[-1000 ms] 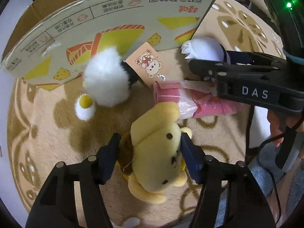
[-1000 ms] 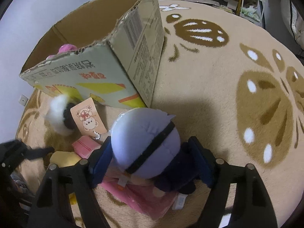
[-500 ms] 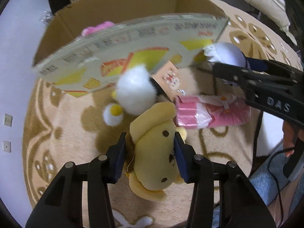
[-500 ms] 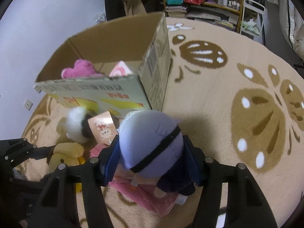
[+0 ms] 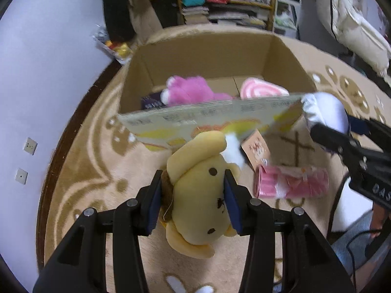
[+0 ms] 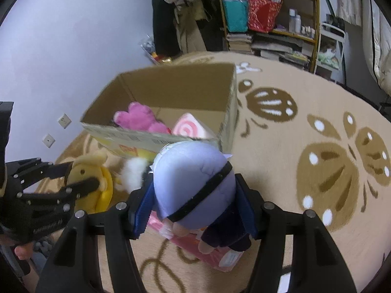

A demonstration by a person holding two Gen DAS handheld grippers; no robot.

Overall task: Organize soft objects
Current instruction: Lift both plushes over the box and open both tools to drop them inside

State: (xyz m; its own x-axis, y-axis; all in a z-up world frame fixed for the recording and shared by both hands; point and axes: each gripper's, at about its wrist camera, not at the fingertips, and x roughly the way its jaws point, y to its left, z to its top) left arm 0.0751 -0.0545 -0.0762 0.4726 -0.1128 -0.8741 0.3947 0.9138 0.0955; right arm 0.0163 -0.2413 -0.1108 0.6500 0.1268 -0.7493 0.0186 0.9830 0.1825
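The left gripper [image 5: 193,201] is seen clamped on a yellow dog plush [image 5: 198,195], its blue pads pressed into both sides of the toy's head, and the toy is held above the rug [image 5: 92,171]. The right gripper [image 6: 194,210] is likewise closed around a lavender-haired doll [image 6: 195,183], which is marked by a black band across the head and a dark navy body; this doll is held clear of the rug, near the box's front right corner. On the right gripper's housing the letters "DAS" [image 5: 380,191] are read in the left wrist view. Beneath the two grippers a pink wrapped package [image 5: 290,183] is found lying on the rug, with a white fluffy plush [image 6: 133,173] and a tan card tag [image 5: 256,147] bearing a cartoon bear just beyond it. Behind these stands an open cardboard box [image 5: 207,119], its front panel printed with yellow and orange graphics and lines of characters too blurred to be read. Inside the box a pink plush [image 5: 190,90] and a pink-and-white swirl cushion [image 5: 262,90] are noted. A shelf [image 6: 271,19] with a teal bag, a red bag and bottles is observed farthest off; a dark carton on its top bears "40".
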